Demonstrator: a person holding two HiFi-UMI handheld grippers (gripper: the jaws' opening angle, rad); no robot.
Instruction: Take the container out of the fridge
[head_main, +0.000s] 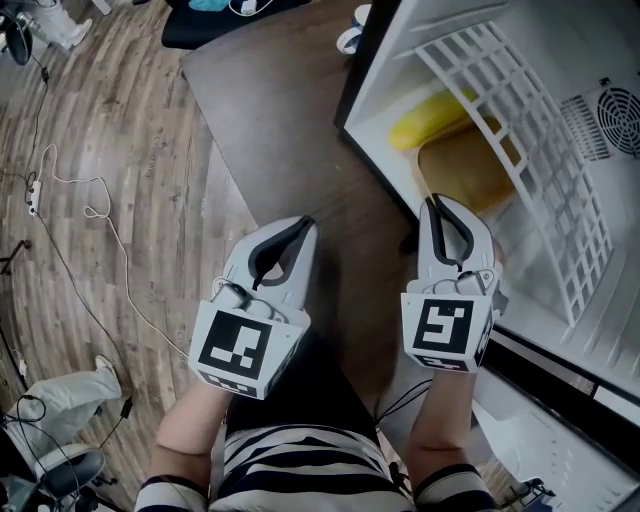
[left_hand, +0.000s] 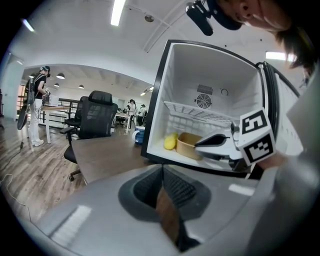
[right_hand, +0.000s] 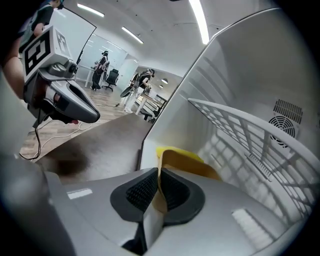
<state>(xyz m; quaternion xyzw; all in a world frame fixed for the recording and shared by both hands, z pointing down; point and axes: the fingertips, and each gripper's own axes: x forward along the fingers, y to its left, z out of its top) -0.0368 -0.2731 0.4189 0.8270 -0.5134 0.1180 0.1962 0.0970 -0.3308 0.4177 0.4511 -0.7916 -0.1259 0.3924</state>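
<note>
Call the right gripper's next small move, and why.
Probably draw the right gripper straight back toward the table, sliding the container out low. Its jaws pinch the container's near wall, and the wire rack sits above it, so lifting looks riskier than a level pull.

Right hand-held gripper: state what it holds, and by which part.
The right hand-held gripper is shut on the tan container, pinching its near wall at the rim.

Bright, even indoor light from ceiling strips (right_hand: 199, 20); fridge interior (head_main: 560, 40) glares white; gripper views fisheye-bent, corners vignetted black; near foreground soft.
</note>
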